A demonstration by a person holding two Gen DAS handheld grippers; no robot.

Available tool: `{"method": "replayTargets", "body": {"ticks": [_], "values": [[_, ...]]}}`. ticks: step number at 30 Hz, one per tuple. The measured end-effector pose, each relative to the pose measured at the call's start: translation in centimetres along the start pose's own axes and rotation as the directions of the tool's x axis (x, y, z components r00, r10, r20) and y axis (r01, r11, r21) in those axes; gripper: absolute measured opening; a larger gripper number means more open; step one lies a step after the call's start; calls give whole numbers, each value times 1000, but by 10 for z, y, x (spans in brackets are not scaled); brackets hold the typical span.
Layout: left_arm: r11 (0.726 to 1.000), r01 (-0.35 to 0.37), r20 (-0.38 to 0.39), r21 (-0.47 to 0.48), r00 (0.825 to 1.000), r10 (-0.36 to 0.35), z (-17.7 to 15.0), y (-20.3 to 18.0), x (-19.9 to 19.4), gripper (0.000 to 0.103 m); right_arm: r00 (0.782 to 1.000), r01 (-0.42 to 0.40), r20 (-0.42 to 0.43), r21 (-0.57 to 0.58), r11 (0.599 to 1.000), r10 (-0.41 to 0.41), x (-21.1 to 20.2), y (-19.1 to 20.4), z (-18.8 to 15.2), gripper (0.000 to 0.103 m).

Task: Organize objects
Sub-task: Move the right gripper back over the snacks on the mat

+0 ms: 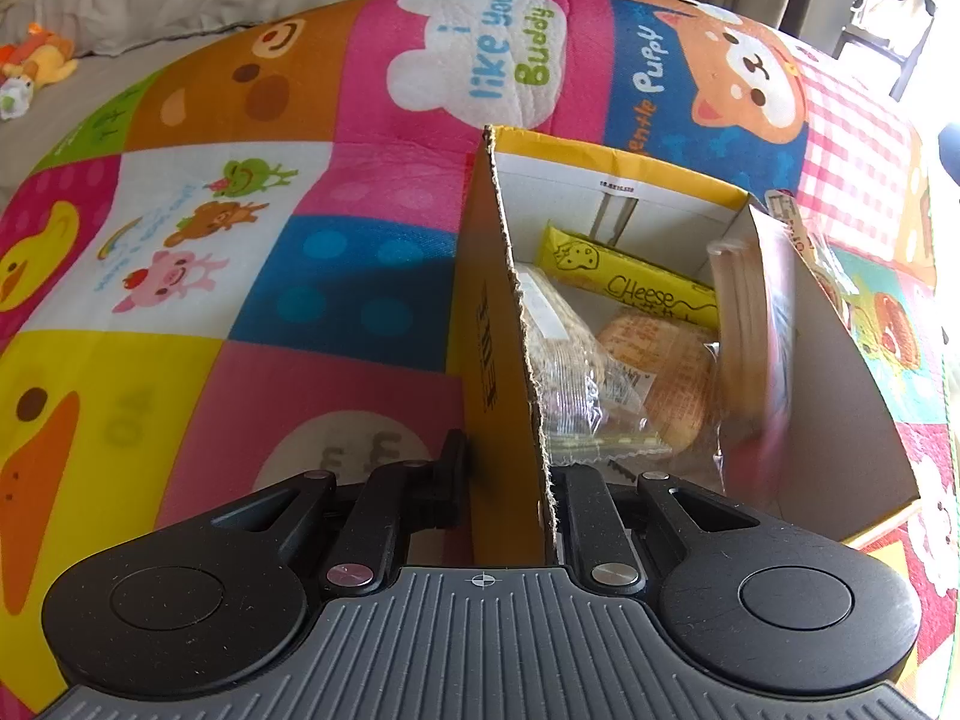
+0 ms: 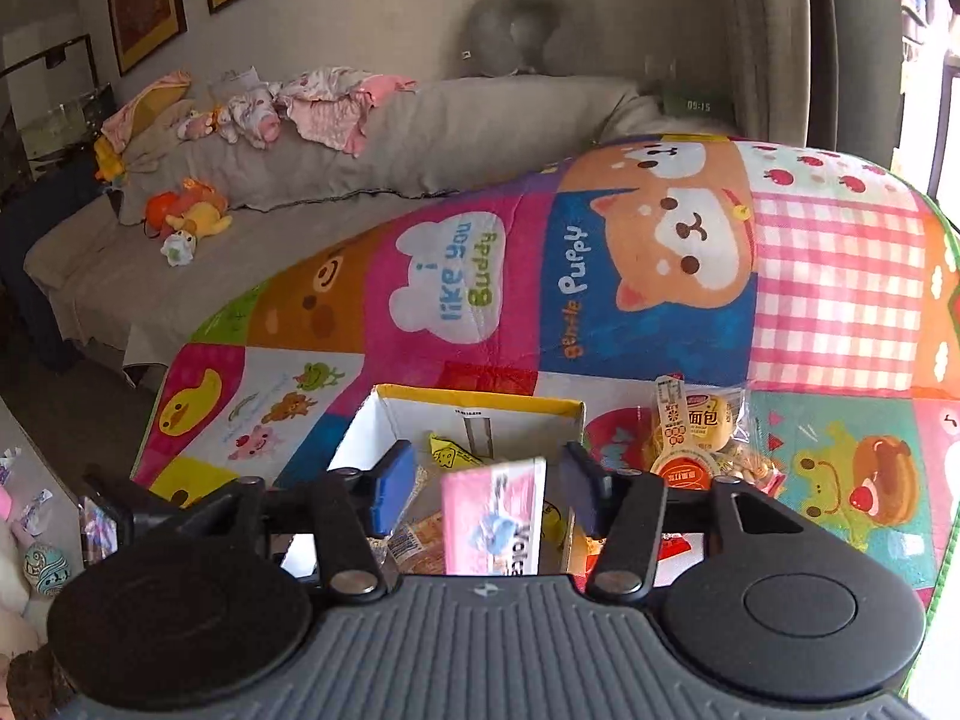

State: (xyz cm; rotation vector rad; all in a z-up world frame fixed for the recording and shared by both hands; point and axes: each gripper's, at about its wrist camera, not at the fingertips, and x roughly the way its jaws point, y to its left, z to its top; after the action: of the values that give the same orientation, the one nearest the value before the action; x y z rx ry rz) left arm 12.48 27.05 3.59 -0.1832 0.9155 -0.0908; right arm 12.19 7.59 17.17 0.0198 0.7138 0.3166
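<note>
L gripper (image 1: 510,474) is pinched tight on the left wall of the yellow cardboard box (image 1: 624,195), one finger outside, one inside, steadying it on the cartoon play mat (image 1: 240,228). Inside the box, going left to right: a clear bag of crackers (image 1: 558,348) against the gripped wall, a round bun in plastic (image 1: 666,372) next to it, the yellow Cheese stick pack (image 1: 630,285) behind both by the far wall, then a pink book (image 2: 495,516), blurred, upright against the right wall. R gripper (image 2: 489,492) sits over the box w/ blue pads (image 2: 393,483) spread and clear of the book's sides, so nothing is gripped; looks like a drop-off step, book just let go into the box. Right of the box, on the mat, a bag of bread (image 2: 702,438) waits outside. Next move, prob: R gripper lifts clear w/o snagging the book, swings right to the bread bag, L keeps the box braced.
</note>
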Motion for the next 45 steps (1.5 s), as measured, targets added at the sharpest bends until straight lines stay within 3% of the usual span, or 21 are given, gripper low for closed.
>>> {"method": "replayTargets", "body": {"ticks": [5,12,19,23,29,34,39,45], "values": [[1000,-1,1,-1,1000,1,0,0,0,16,1000,12,-27,53,999,-11,8,-19,-6,59],[1000,-3,3,1,1000,3,-1,-1,-1,16,995,84,-56,96,992,-79,12,-56,-17,59],[1000,-3,4,2,1000,3,-1,-1,0,16,983,180,-59,100,979,-175,27,-83,-24,66],[1000,-2,4,6,1000,2,0,-1,-1,16,969,246,-26,141,959,-245,42,-122,-18,70],[1000,-1,7,8,1000,1,0,-1,-1,16,968,250,-94,239,938,-234,80,-171,-20,77],[1000,1,10,7,1000,-1,0,-1,0,16,971,237,-93,222,946,-221,103,-163,-21,77],[1000,10,9,9,1000,-10,-1,1,0,17,974,223,-78,202,954,-211,134,-145,9,79],[1000,15,13,6,1000,-15,-1,1,0,17,953,295,-111,137,946,-281,195,-142,41,84]]}}
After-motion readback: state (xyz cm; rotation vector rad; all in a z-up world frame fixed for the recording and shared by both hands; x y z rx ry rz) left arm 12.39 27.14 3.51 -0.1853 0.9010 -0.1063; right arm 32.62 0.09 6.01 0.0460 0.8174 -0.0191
